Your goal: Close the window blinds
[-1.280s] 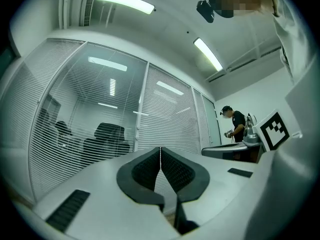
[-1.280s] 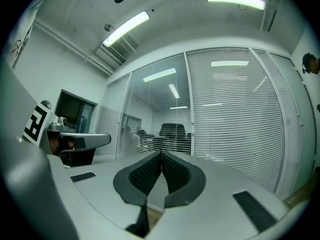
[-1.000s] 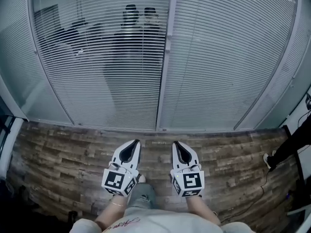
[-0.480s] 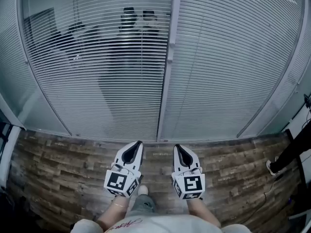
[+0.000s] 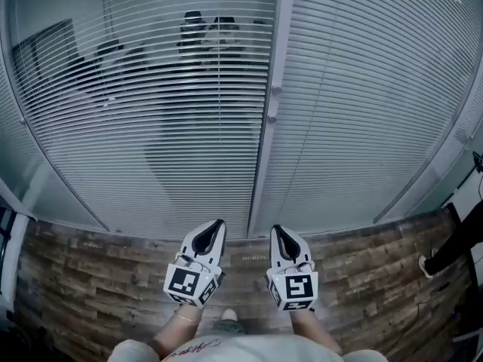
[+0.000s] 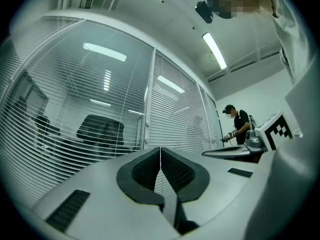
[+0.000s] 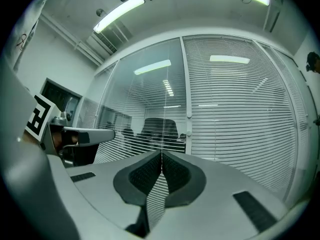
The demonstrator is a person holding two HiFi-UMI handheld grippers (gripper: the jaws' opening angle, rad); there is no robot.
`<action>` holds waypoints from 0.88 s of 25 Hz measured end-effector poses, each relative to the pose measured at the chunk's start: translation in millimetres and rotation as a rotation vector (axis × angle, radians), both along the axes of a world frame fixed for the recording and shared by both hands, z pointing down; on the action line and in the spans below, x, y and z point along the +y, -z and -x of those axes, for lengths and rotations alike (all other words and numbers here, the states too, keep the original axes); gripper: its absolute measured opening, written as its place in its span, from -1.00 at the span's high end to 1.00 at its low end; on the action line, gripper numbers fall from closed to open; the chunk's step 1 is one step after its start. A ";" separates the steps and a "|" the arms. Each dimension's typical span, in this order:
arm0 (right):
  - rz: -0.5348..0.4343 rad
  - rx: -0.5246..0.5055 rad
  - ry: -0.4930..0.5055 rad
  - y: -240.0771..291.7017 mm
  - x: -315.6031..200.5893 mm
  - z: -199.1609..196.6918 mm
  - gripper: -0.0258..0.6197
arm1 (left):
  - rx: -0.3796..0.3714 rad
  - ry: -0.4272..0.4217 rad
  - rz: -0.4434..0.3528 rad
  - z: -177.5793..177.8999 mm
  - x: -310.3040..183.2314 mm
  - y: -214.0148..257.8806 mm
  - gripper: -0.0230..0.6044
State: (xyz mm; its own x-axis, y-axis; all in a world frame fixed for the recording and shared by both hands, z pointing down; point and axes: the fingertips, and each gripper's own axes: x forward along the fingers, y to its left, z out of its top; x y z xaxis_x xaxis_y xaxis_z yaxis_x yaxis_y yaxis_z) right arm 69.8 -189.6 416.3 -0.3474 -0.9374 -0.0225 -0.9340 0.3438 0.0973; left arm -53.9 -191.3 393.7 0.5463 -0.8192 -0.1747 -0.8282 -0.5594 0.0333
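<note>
The left window pane's blinds (image 5: 151,111) have their slats tilted apart, and office chairs (image 5: 207,29) show through them. The right pane's blinds (image 5: 362,104) look flat and nearly opaque. A white mullion (image 5: 264,157) with small knobs (image 5: 271,118) divides the panes. My left gripper (image 5: 219,223) and right gripper (image 5: 275,229) are held side by side low above the floor, pointing at the base of the window, short of the glass. Both are shut with nothing between the jaws, as the left gripper view (image 6: 160,149) and right gripper view (image 7: 161,153) show.
Wood-plank flooring (image 5: 90,270) runs up to the window's foot. A person in dark clothes (image 6: 239,126) stands to the right, and a leg and shoe (image 5: 445,247) show at the head view's right edge. Ceiling strip lights (image 7: 120,11) are on.
The window has come closer and fills more of the head view, with less floor showing. Both grippers keep their side-by-side pose and stay shut.
</note>
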 end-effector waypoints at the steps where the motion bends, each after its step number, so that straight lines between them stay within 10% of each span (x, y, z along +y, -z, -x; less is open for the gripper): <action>1: -0.002 0.001 -0.001 2.4 -9.4 2.9 0.87 | -0.001 -0.003 -0.001 1.6 -9.2 3.0 0.87; 22: -0.146 0.115 -0.005 99.2 -167.5 -6.2 0.86 | 0.005 0.010 -0.010 -5.3 -81.9 16.4 0.87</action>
